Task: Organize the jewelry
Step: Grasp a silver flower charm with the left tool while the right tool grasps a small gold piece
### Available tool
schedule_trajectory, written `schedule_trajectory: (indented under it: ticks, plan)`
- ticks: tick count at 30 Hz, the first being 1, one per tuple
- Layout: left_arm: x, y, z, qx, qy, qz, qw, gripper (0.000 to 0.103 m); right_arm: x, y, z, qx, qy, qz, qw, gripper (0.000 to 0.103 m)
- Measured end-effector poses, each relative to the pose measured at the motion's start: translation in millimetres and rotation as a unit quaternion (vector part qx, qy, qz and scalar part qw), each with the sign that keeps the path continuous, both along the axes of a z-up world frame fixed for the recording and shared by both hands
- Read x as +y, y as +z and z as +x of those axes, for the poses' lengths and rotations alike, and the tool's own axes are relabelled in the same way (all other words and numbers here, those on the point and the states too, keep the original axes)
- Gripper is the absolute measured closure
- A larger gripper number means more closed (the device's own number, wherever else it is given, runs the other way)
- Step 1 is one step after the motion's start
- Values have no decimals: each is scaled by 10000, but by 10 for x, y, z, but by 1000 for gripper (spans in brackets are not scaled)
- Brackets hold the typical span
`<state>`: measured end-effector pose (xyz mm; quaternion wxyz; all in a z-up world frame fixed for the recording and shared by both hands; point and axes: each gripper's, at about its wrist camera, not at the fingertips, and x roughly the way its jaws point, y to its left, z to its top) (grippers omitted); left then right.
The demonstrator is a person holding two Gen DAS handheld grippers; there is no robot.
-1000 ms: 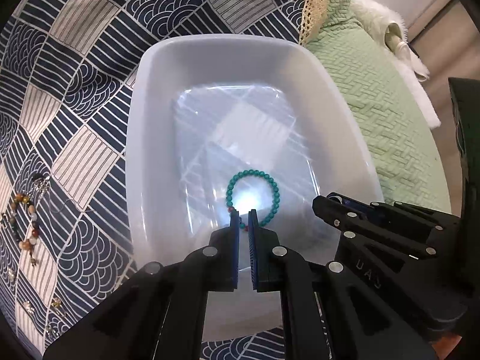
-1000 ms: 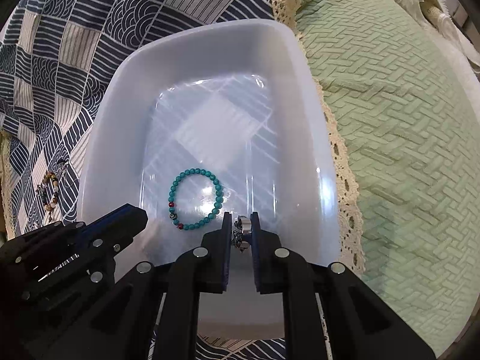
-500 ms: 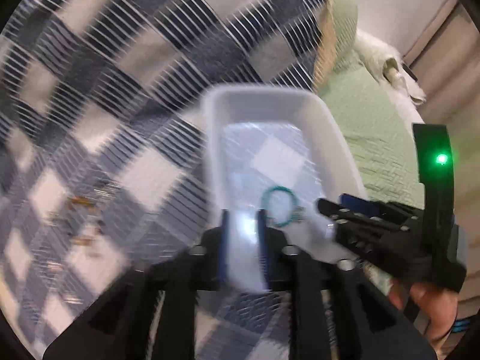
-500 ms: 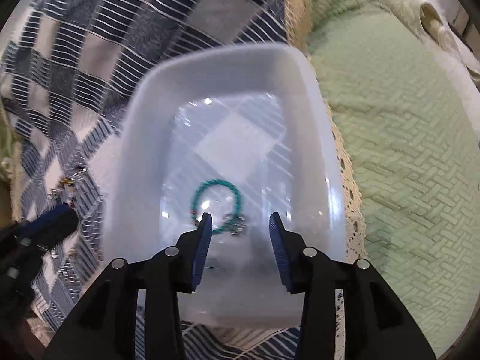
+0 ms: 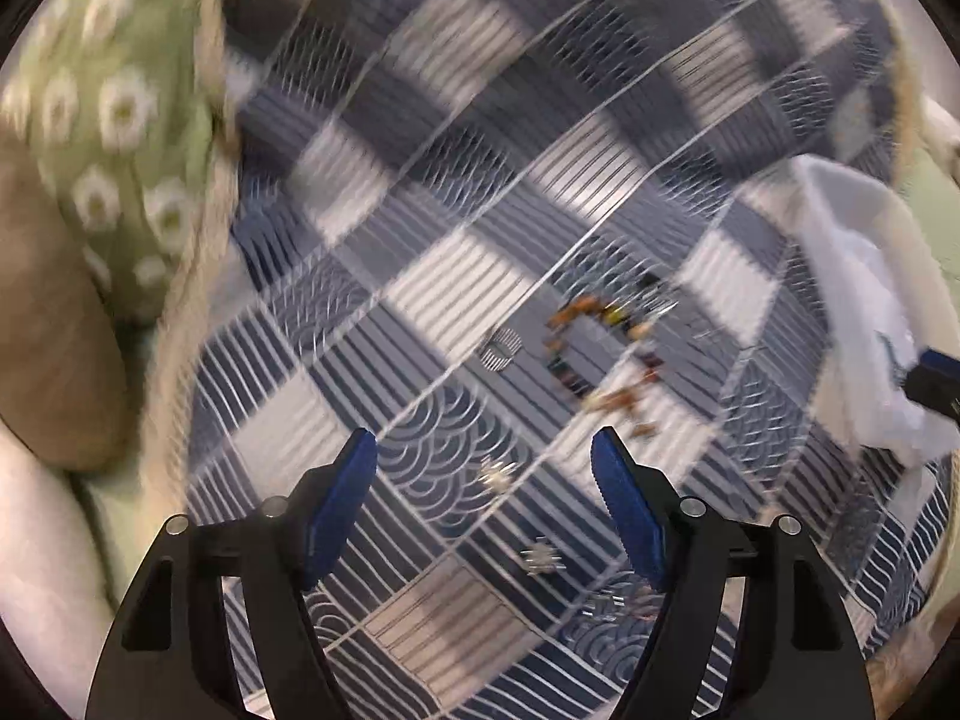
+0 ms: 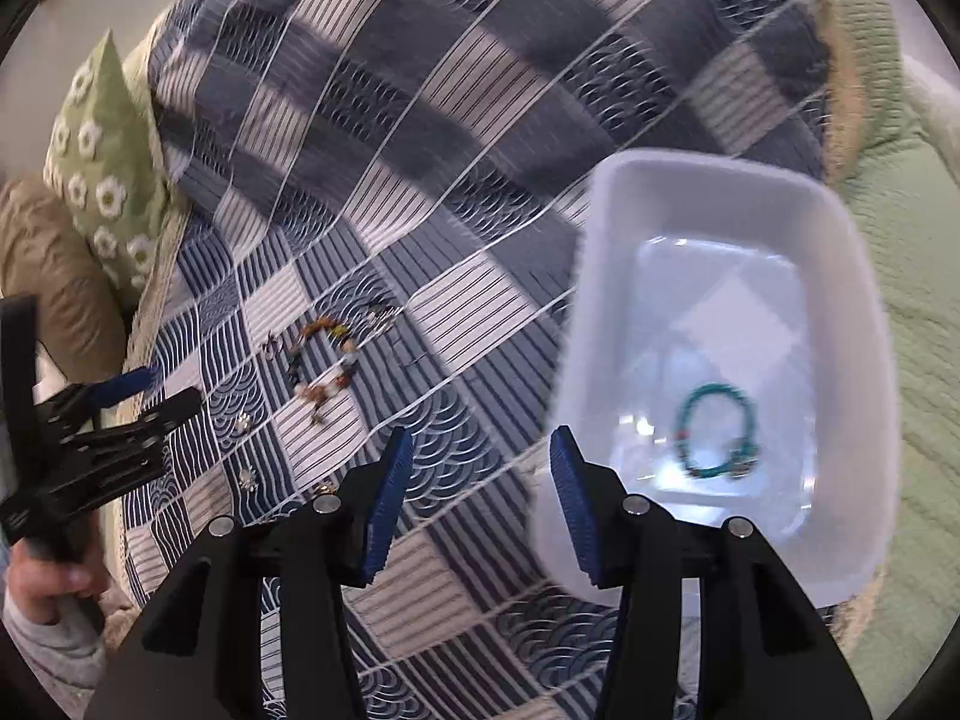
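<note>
Two tongs are in view, both spread with nothing between the blue pads: the left tongs (image 5: 483,459) hang over the quilt (image 5: 420,192), the right tongs (image 6: 482,447) over the near left edge of the one white tray (image 6: 708,180). In the tray lies one teal bracelet (image 6: 714,429), near its near end, with a small silvery piece (image 6: 744,468) touching it (too blurred to name). On the quilt, left of the tray, lies one bracelet of brown and mixed beads (image 6: 327,360), loosely curled. Around it sit several small silvery pieces; about three show near the left tongs in the left view (image 5: 498,474), though the blur there makes a sure count impossible. One green cushion with white flowers (image 6: 108,168) lies at the far left. In the left view the tray is cut off at the right edge and smeared.
</note>
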<state>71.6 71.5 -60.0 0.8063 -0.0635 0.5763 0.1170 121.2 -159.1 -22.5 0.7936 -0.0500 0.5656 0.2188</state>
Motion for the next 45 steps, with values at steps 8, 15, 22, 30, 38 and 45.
schedule_trajectory:
  ticks: [8, 15, 22, 30, 38, 45]
  plan:
    - [131, -511, 111, 472, 209, -457, 9976, 54, 410, -385, -135, 249, 239, -373, 9987, 55]
    - [67, -593, 69, 761, 183, -334, 9964, 67, 575, -512, -269, 329, 475, -502, 9971, 55]
    - [0, -602, 58, 782, 137, -227, 9966, 86, 803, -663, -409, 412, 717, -583, 9949, 55]
    - [19, -443, 23, 607, 215, -341, 9973, 86, 1125, -862, -496, 597, 963, -245, 9933, 57]
    - [195, -337, -47, 557, 234, -479, 9970, 86, 1262, -973, -574, 388, 1196, -710, 9895, 66]
    - [224, -310, -13, 571, 299, -497, 9967, 86, 1301, -972, -635, 322, 1400, -905, 9855, 80]
